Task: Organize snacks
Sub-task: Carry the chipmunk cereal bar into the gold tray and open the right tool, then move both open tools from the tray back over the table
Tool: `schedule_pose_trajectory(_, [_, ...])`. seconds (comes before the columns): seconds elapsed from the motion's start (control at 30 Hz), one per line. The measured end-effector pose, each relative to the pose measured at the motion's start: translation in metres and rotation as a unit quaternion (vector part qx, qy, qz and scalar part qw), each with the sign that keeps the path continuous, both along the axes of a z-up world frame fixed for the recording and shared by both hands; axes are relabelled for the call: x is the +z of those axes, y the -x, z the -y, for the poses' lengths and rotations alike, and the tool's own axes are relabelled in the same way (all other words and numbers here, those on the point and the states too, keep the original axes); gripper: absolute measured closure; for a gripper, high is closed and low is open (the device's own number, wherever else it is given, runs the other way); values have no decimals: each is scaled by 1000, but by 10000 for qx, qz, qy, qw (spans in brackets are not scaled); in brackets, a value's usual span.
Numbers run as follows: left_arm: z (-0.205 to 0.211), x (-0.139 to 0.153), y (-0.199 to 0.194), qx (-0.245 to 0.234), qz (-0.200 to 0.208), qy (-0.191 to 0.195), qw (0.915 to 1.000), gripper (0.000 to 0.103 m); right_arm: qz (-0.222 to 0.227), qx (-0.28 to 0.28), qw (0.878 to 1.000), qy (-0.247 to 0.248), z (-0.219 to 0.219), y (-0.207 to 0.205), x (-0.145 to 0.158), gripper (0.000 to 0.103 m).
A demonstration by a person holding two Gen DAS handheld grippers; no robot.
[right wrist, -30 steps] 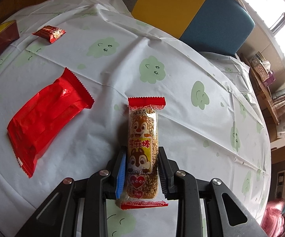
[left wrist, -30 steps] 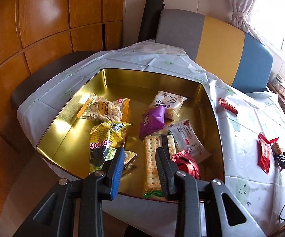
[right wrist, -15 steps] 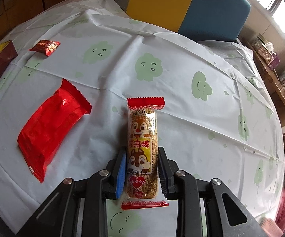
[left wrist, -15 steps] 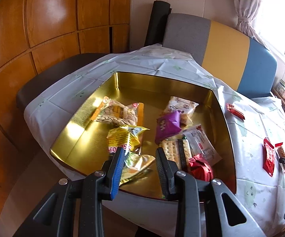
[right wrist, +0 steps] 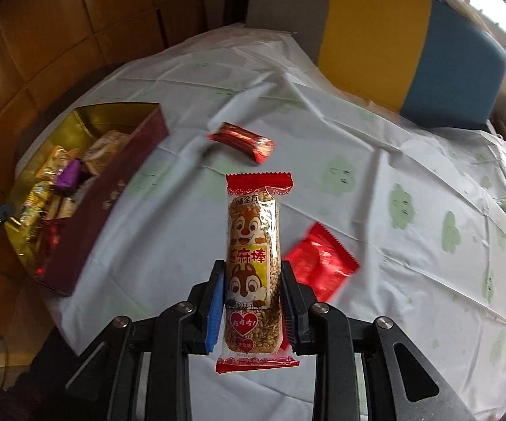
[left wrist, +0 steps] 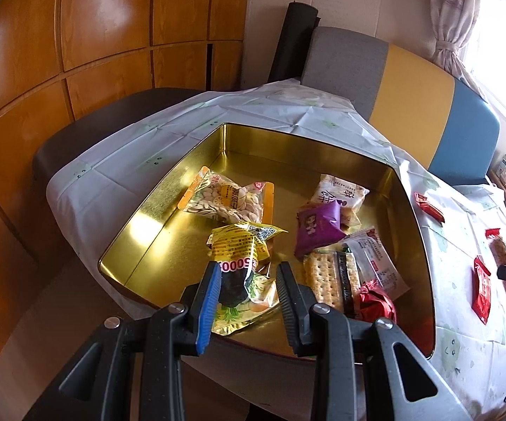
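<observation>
The right claw (right wrist: 253, 301) is clamped on a long clear-wrapped sesame bar with red ends and a squirrel print (right wrist: 254, 266), held above the white-clothed counter (right wrist: 393, 245), while the left claw (left wrist: 247, 291) hangs narrowly parted and empty over the gold tin tray (left wrist: 288, 147) of snack packets.

You are in a home, in what looks like a dining corner. The tabletop (right wrist: 375, 175) wears a thin white cloth printed with pale green smiling faces. Behind it stands an upholstered chair (left wrist: 411, 98) in grey, yellow and blue, with a dark chair (left wrist: 87, 129) at the other side. Warm wooden panelling (left wrist: 94, 35) covers the wall, and a patterned curtain (left wrist: 453, 17) hangs tied back beside a bright window (left wrist: 498, 35).
</observation>
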State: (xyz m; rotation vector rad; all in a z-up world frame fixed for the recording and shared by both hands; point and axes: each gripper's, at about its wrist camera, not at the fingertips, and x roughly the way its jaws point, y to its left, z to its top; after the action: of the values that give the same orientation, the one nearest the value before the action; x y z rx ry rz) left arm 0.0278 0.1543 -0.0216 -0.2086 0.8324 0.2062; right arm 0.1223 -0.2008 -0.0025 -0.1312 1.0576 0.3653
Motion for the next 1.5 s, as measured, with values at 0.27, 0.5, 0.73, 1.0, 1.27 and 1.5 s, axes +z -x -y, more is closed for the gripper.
schedule_pose_trajectory(0.27, [-8, 3, 1, 165, 77, 43, 9998, 70, -38, 733, 9936, -853, -115, 3, 18, 74])
schedule_pose_trajectory(0.5, [-8, 1, 1, 166, 67, 84, 9998, 70, -131, 840, 9919, -948, -183, -11, 4, 73])
schedule_pose_trajectory(0.73, [-5, -3, 1, 138, 16, 77, 9999, 70, -178, 934, 9940, -543, -217, -17, -25, 71])
schedule_pose_trajectory(1.0, [-4, -5, 2, 128, -4, 69, 9999, 70, -14, 1072, 9924, -604, -202, -1, -20, 71])
schedule_pose_trajectory(1.27, [0, -4, 2, 61, -6, 50, 10000, 70, 263, 1016, 9906, -881, -186, 15, -4, 70])
schedule_pose_trajectory(1.5, [0, -3, 3, 42, 20, 31, 10000, 70, 679, 812, 9902, -909, -147, 25, 15, 49])
